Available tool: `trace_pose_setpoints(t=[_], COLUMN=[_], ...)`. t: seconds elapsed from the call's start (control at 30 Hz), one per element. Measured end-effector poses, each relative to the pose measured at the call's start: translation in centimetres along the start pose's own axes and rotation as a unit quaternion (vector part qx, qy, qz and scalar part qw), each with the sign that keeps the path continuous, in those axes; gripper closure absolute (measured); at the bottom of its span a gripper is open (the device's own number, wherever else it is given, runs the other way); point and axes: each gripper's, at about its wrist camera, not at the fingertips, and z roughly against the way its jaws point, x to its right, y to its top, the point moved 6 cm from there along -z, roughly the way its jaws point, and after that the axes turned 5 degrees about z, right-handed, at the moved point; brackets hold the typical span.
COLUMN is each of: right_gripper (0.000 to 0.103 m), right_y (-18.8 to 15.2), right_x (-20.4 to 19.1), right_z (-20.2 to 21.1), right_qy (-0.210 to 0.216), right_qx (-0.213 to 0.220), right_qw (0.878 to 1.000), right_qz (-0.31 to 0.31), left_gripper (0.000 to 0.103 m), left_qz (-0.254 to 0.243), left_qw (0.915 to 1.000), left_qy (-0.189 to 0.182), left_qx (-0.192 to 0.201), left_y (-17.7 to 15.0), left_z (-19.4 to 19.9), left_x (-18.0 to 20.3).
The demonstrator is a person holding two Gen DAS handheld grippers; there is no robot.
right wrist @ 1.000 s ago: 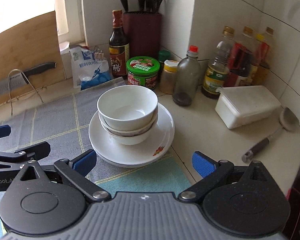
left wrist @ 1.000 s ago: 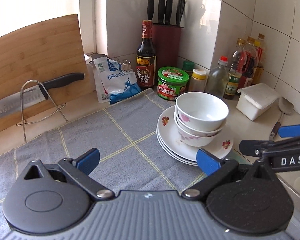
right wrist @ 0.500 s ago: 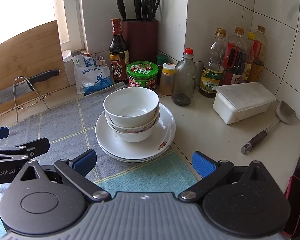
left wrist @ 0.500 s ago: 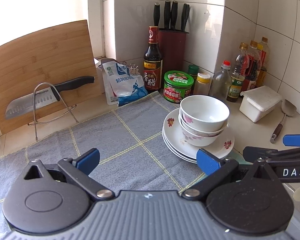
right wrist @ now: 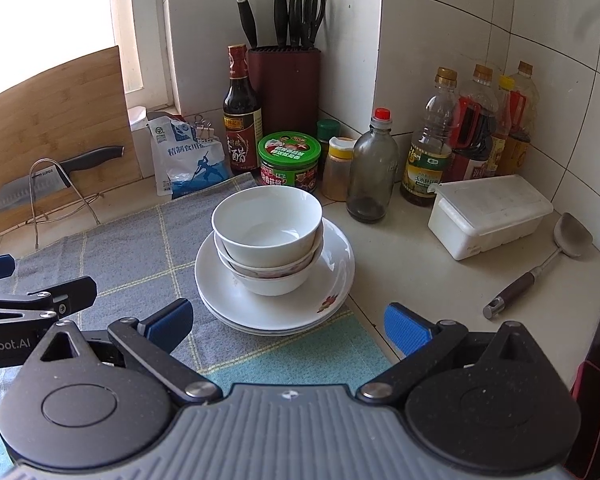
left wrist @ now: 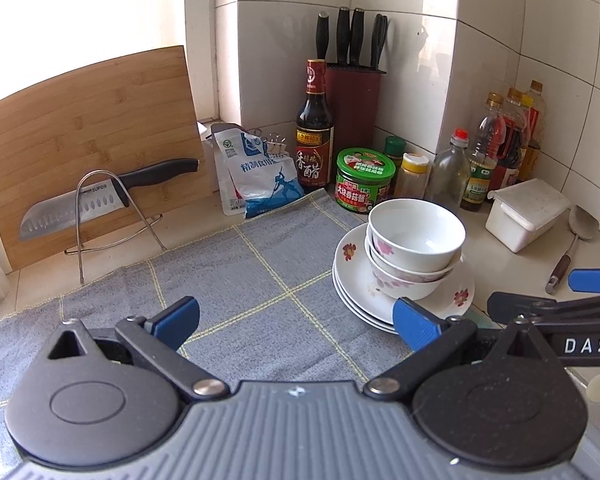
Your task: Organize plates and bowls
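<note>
Left wrist view: my left tongs (left wrist: 296,320) gape wide and empty over the grey cloth (left wrist: 236,280), the nested bowls (left wrist: 414,248) on stacked plates (left wrist: 400,300) just to their right.

Right wrist view: my right tongs (right wrist: 288,322) are spread wide, empty, facing the bowls (right wrist: 268,240), which I judge sit nested to save room.

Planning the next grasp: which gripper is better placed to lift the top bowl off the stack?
Probably the right gripper: it is open and the top bowl sits straight ahead between its fingers. From the left gripper, also open, the bowl lies off to its right.
</note>
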Motion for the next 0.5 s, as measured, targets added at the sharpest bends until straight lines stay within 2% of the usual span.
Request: trace_pose_setpoints(t=[0.5], right_gripper=[0.000], right_y=[0.27], right_x=[0.17], right_z=[0.13], right_qy=[-0.006], right_qx=[0.002], right_qw=[1.000], right_qz=[-0.001], left_gripper=[0.001], left_qz=[-0.006], left_qw=[1.0000], left_qy=[-0.003], left_qx=[0.001], left_y=[0.37], left_z=[-0.10], left_x=[0.18])
